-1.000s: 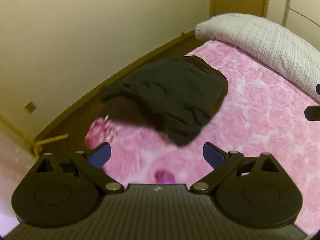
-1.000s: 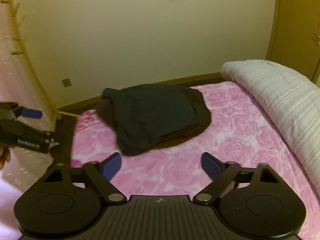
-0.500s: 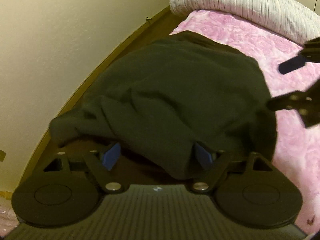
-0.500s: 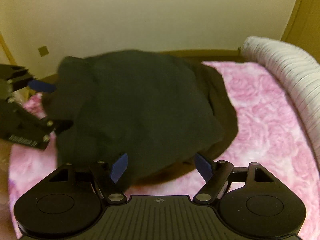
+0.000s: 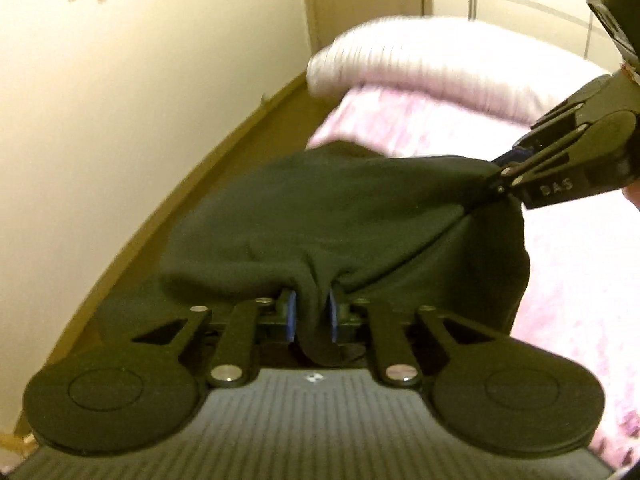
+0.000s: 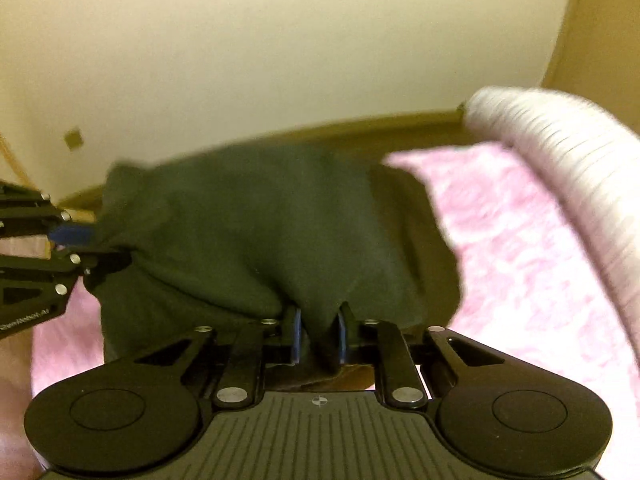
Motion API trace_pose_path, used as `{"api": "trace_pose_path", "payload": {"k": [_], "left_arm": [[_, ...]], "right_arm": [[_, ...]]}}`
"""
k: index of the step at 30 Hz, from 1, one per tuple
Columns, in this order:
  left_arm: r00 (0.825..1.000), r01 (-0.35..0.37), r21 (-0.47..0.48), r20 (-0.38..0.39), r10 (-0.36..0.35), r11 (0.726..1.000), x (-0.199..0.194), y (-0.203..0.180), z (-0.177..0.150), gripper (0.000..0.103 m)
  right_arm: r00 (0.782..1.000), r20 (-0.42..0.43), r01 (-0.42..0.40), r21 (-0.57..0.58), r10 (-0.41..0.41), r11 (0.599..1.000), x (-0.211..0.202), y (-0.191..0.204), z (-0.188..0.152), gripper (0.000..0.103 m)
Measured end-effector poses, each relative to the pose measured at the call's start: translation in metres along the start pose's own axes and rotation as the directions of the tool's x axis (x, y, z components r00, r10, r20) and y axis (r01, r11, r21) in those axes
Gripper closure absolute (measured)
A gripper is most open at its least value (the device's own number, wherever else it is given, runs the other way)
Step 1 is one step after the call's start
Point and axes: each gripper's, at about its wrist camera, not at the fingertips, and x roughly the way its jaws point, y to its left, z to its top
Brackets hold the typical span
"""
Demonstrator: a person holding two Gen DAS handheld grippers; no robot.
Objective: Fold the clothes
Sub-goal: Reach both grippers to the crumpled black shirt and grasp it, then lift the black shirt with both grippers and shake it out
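A dark garment (image 5: pixel 320 216) lies bunched on the pink flowered bed (image 5: pixel 580 264). My left gripper (image 5: pixel 312 316) is shut on a fold of its near edge. My right gripper (image 6: pixel 318 334) is shut on another fold of the same garment (image 6: pixel 248 232). The cloth stretches between the two. In the left wrist view the right gripper (image 5: pixel 516 164) pinches the cloth at the right. In the right wrist view the left gripper (image 6: pixel 74 236) pinches it at the left.
A white striped quilt (image 5: pixel 440 60) is rolled at the head of the bed; it also shows in the right wrist view (image 6: pixel 560 148). A cream wall (image 6: pixel 280 48) and brown skirting (image 5: pixel 192 184) run close beside the bed.
Both grippers moved in from above the bed to the garment and closed on it. The cloth now pulls taut between them.
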Motion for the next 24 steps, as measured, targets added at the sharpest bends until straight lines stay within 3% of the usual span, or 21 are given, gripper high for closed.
{"api": "trace_pose_path", "payload": {"k": [6,9,12,15,18,21,24], "left_arm": [[0.988,0.096,0.074,0.112,-0.104,0.993,-0.064,-0.045,0.036,0.098],[0.970,0.180,0.127,0.143,-0.198,0.975,-0.103,-0.093,0.035,0.098],[0.944,0.285,0.166,0.123,-0.307,0.944,-0.128,-0.162,0.016,0.098],[0.907,0.392,0.199,0.079,-0.413,0.898,-0.148,-0.241,-0.013,0.098],[0.858,0.491,0.258,0.022,-0.513,0.832,-0.160,-0.317,-0.060,0.098],[0.796,0.584,0.314,-0.041,-0.603,0.749,-0.174,-0.393,-0.109,0.098],[0.724,0.668,0.360,-0.110,-0.681,0.651,-0.187,-0.469,-0.158,0.098]], "right_arm": [[0.993,0.108,0.056,-0.014,-0.054,0.998,-0.122,-0.026,-0.025,0.088],[0.988,0.102,0.109,0.036,-0.112,0.993,-0.182,-0.049,-0.076,0.088],[0.981,0.070,0.175,0.110,-0.184,0.978,-0.241,-0.071,-0.143,0.088],[0.967,0.033,0.241,0.180,-0.251,0.954,-0.300,-0.094,-0.213,0.088],[0.949,-0.009,0.308,0.236,-0.315,0.922,-0.365,-0.136,-0.313,0.088],[0.926,-0.051,0.372,0.297,-0.374,0.880,-0.427,-0.178,-0.419,0.088],[0.891,-0.103,0.448,0.357,-0.442,0.820,-0.472,-0.203,-0.521,0.088]]}}
